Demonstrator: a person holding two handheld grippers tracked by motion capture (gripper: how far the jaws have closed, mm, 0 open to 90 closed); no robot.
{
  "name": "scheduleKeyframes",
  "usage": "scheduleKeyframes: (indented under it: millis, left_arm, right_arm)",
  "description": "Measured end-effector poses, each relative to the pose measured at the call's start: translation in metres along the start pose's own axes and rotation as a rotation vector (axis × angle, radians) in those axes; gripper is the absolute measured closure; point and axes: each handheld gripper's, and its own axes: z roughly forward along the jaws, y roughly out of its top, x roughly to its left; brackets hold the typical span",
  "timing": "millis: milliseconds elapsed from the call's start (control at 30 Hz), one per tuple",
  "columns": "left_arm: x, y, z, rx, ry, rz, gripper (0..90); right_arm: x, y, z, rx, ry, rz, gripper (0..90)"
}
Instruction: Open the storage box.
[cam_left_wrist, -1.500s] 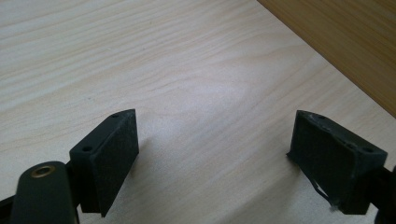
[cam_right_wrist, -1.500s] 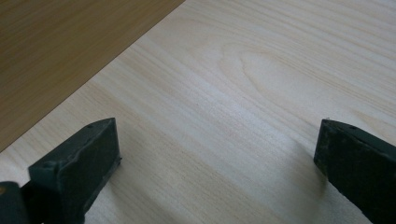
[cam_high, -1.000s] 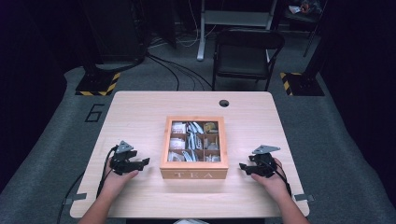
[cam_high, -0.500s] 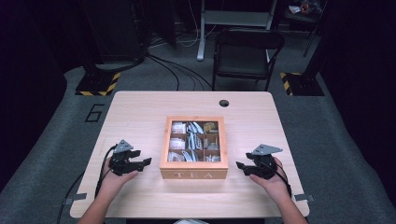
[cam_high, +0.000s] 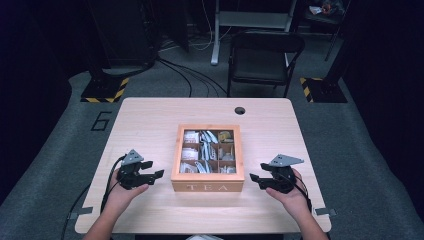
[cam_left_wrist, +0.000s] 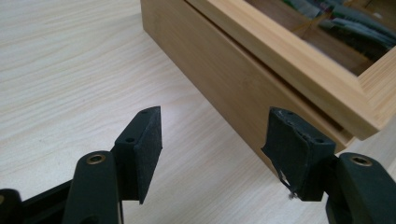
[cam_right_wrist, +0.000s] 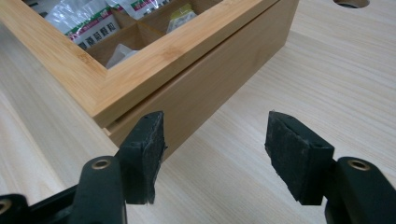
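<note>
The wooden tea box (cam_high: 207, 160) sits between the two grippers, near the front edge of the tabletop (cam_high: 150, 120), with "TEA" lettered on the side that faces the person. Its framed lid is closed, and through the pane you can see compartments stocked with tea packets (cam_high: 200, 152).

The left gripper (cam_high: 150, 172) hangs just beside the box's left front corner, apart from it. Its jaws have just been closing a little, yet they stand fairly wide with nothing between them. In the left gripper view the box's wall (cam_left_wrist: 243, 88) runs ahead and to the right of the pads, close to the right-hand one.

The right gripper (cam_high: 257, 180) is just off the box's right front corner, not touching it. Its jaws have just been opening slightly and stand fairly wide, empty. In the right gripper view the box corner (cam_right_wrist: 196, 88) lies ahead and to the left of the pads.

A black folding chair (cam_high: 265, 52) stands beyond the far edge.
</note>
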Motion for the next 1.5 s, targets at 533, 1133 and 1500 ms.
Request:
scheduleKeyframes:
  millis: [533,1133,1500]
  left_arm:
    - [-0.011,0.006,-0.006,-0.023,-0.048,0.032,36.0]
    - [-0.029,0.011,-0.006,-0.044,-0.122,0.061,35.7]
    - [-0.037,0.011,-0.001,-0.022,-0.151,0.097,35.7]
  right_arm:
    - [0.019,0.008,-0.003,-0.027,0.089,-0.051,38.0]
    - [0.035,0.008,0.008,0.008,0.14,-0.101,36.9]
    - [0.038,0.007,0.016,0.025,0.128,-0.103,41.2]
